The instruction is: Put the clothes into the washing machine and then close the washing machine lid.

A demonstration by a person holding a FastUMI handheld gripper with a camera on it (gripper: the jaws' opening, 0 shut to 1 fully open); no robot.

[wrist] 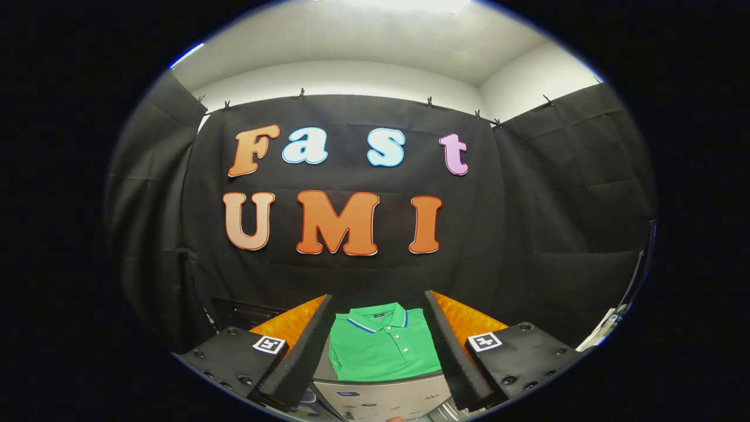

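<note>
A folded green polo shirt point(381, 347) with a striped collar lies flat on an orange-covered surface point(469, 321), just beyond and between my fingers. My gripper point(379, 387) is open, its fingers point(304, 357) spread wide on either side of the shirt and touching nothing. Below the shirt, between the fingertips, is the grey top panel of the washing machine point(384, 398) with small printed controls. Whether its lid is up or down is hidden.
The black cloth wall point(527, 234) of the booth stands close behind the orange surface. A white wall and ceiling rise above it. Some pale objects point(606, 325) sit at the far right, too small to tell.
</note>
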